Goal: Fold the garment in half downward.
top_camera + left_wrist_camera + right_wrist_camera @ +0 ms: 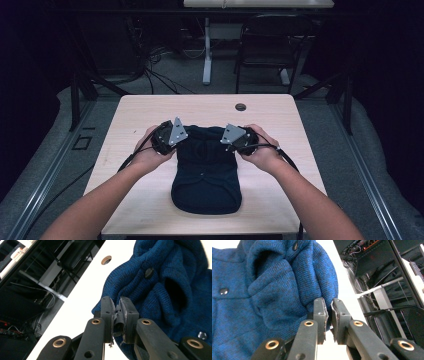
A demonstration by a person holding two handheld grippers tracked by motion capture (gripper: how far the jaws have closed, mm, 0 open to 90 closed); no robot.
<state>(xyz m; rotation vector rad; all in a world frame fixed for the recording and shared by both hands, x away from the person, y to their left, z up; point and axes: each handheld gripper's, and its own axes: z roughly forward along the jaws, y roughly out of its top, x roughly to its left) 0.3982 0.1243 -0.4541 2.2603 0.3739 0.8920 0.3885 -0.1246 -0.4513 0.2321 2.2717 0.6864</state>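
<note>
Knitted dark-blue garment (206, 172), small, with round dark buttons (149, 272) and 2 short sleeve-like openings; it lies flat on a pale wooden table (150, 200), its rounded hem toward 6 o'clock near the person's edge and its bunched upper end toward 12 o'clock at the table's middle. Left gripper (117, 315): held at about 10 o'clock from the garment's centre, jaws drawn together on a fold of knit at the upper left corner, apparently to pin that corner for lifting or spreading. Right gripper (329, 315): at about 2 o'clock from the centre, jaws nearly together at the garment's upper right edge; whether fabric is actually pinched between them cannot be told, since the knit sits just behind the pads. Symmetrical hold at both upper corners suggests a two-point pick-up or a fold toward 6 o'clock. Open room: bare tabletop runs from 12 o'clock out to the far edge, broken by 1 cable grommet (240, 106); clear strips also at 9 and 3 o'clock. Hem lies close to the near edge, so little margin remains at 6 o'clock.
</note>
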